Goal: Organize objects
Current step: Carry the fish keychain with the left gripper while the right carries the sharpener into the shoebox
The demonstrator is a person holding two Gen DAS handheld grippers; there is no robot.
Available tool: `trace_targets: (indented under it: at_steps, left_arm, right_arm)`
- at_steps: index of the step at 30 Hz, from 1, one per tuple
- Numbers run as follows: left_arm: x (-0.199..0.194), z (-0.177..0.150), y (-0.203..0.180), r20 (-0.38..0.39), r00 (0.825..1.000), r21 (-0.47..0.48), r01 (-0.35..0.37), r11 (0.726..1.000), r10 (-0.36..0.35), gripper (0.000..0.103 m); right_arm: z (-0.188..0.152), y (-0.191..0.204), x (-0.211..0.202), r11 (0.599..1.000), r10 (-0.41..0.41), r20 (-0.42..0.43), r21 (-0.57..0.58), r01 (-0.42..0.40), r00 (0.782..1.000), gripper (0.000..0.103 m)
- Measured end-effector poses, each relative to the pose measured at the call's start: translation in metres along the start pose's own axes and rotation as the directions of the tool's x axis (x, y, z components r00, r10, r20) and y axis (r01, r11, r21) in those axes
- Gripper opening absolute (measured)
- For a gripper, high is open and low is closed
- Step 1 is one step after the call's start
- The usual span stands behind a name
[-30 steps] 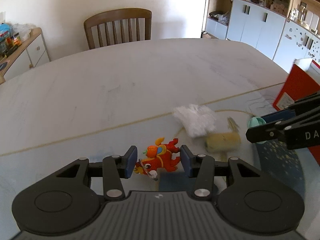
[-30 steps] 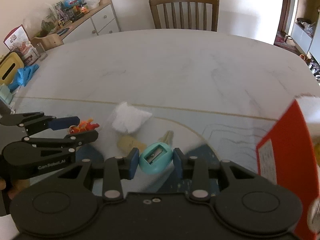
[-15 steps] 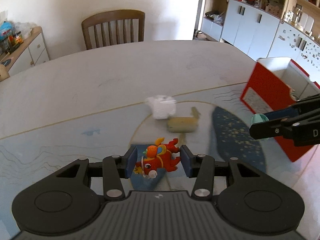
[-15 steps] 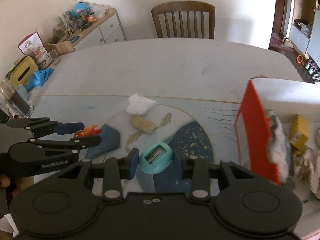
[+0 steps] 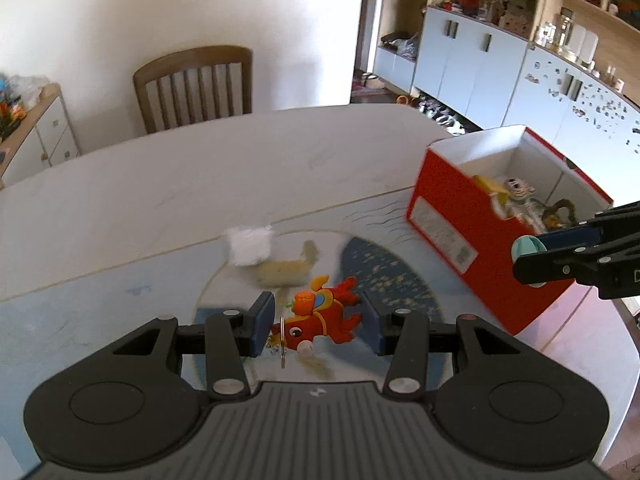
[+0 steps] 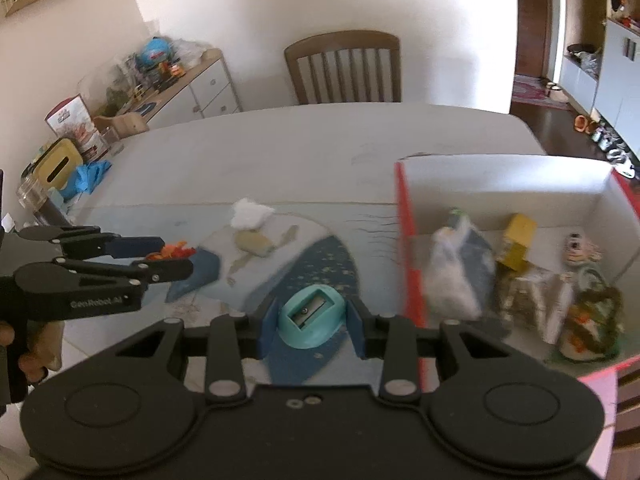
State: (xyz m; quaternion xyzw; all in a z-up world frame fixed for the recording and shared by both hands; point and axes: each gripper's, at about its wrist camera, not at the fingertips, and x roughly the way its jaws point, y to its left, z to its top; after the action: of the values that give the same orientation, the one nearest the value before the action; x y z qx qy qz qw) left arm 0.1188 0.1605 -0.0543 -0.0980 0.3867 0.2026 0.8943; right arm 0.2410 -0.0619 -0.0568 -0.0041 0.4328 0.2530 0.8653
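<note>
A red and orange toy figure (image 5: 324,314) is held between the blue pads of the left gripper (image 5: 318,322), whose jaws are closed onto it, above the blue patterned mat (image 5: 384,268). Its long axis is seen to run roughly across the jaws, tilted, with the head low toward the left pad and the tail end raised toward the right pad. A metal ring (image 5: 282,340) is hung from its head end.

A teal pencil sharpener (image 6: 311,316) is clamped in the right gripper (image 6: 312,326), the jaws drawn in against its sides. Its blade slot is turned up toward the camera, and its longer side lies across the jaws. It is held above the mat, just left of the red box (image 6: 404,216).

The red box is open at the top and is stood on the table (image 5: 200,176); several items are seen inside, though they are blurred and cannot be identified with confidence. A white crumpled wad (image 5: 249,245) and a beige oblong object (image 5: 280,274) are left lying on the mat, touching or nearly so.
</note>
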Motion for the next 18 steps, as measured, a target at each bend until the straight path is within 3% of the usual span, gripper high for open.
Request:
trace_targets:
  at_steps: [18]
  left_arm:
    - [0.021,0.067,-0.139,0.050,0.995,0.150,0.079,0.986,-0.087,0.046]
  right_arm:
    - [0.002,-0.129,-0.040,0.992,-0.108,0.081,0.077,0.102,0.991,0.036]
